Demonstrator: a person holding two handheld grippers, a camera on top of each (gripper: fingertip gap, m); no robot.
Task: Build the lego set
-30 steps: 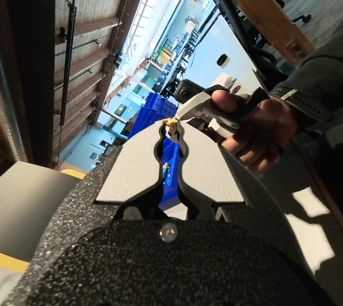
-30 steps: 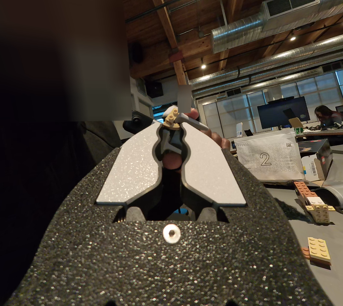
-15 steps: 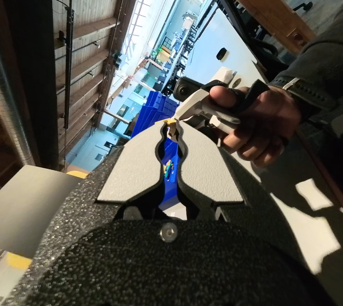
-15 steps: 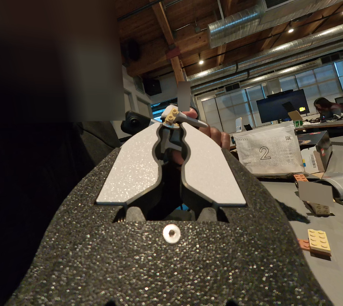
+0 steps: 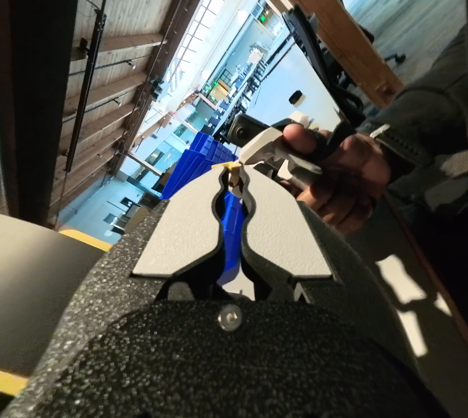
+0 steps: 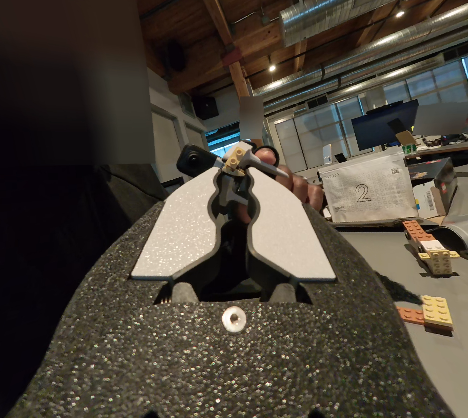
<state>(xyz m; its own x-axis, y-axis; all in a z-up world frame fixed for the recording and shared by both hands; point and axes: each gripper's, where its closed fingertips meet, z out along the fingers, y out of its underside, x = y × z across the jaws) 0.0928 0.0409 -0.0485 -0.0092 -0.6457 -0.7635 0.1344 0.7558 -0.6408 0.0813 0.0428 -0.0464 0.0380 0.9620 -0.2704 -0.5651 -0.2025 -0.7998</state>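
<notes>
Over the grey table, the left gripper and right gripper meet tip to tip, both nearly closed, pinching a small tan lego piece together in mid-air.

Tan piece grip prob. hidden

Blk foam gripper, grey pads, silver screw.
</notes>
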